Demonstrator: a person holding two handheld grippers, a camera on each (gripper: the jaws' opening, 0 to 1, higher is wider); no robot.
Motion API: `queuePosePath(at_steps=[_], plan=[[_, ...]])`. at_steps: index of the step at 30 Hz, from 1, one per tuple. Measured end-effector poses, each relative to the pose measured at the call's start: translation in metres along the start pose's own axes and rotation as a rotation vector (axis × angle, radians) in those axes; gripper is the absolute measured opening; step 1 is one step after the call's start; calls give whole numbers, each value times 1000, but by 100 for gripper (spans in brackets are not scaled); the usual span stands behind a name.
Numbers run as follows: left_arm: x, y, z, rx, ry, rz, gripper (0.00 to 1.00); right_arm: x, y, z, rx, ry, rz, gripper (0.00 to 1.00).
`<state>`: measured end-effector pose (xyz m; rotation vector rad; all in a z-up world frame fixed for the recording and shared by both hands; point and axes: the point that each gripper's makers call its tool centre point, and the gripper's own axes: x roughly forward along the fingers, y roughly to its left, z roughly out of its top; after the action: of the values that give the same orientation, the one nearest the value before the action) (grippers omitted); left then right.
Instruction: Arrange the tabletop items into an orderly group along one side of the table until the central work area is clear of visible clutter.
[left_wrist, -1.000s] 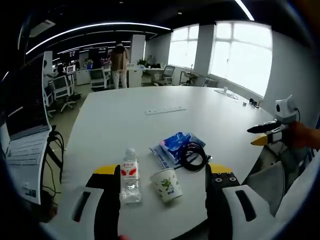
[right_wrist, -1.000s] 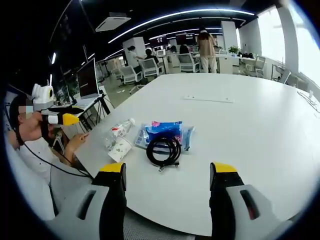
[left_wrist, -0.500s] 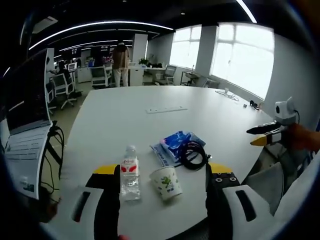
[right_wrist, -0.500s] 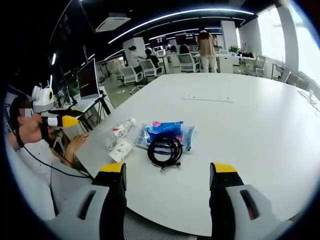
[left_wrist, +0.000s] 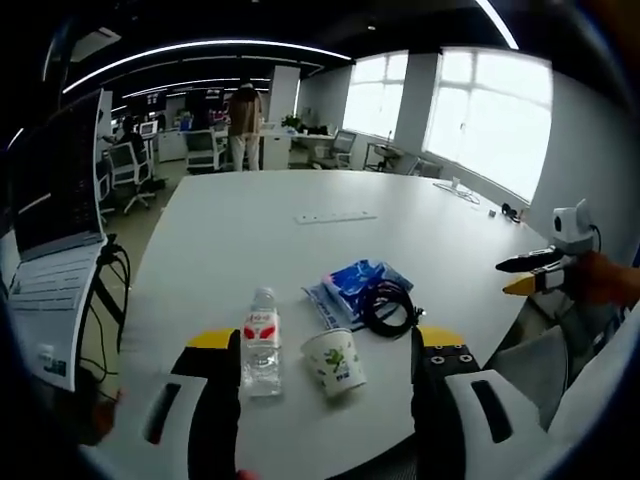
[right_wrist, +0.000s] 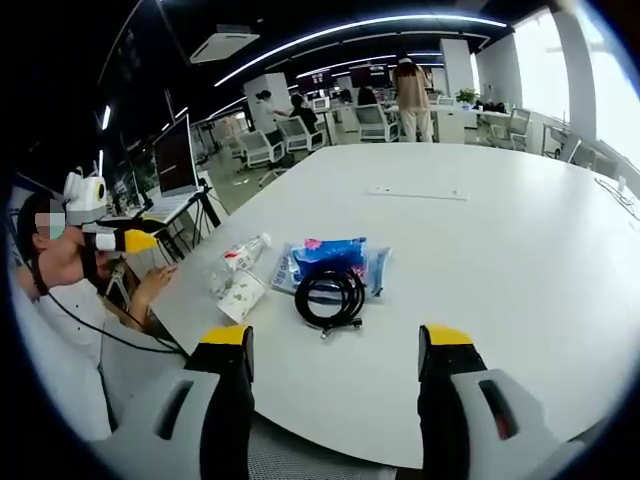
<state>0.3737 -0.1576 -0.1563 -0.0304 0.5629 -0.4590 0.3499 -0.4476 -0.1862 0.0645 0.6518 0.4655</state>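
The left gripper (left_wrist: 325, 365) is wide open and holds nothing. The right gripper (right_wrist: 335, 360) is wide open too, with nothing in it. On the big white table (left_wrist: 250, 240) four things sit close together near one edge. A small water bottle (left_wrist: 260, 345) lies on its side, just beside a tipped paper cup (left_wrist: 335, 362). Past them is a blue tissue pack (left_wrist: 355, 285) with a coiled black cable (left_wrist: 388, 308) lying partly on it. The bottle looks smooth and may roll, so grab it around the middle. The cup is light and would squash easily, so pinch it softly. The cable is floppy. The pack is soft, so take its edge.
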Motion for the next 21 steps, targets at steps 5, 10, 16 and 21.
queuePosePath(at_steps=[5,10,16,21], plan=[[1,0,0,-3,-1,-3,70,-1,-2,-2,6,2,-6,66],[2,-1,1,-2,1,-6,70,-1,-2,-4,11,3,-4,64],[3,-1,1,-4,3,-9,70,-1,-1,-6,12,17,-6,64],[4,0,-3,-11,5,-11,70,0,0,-9,6,27,-4,65]])
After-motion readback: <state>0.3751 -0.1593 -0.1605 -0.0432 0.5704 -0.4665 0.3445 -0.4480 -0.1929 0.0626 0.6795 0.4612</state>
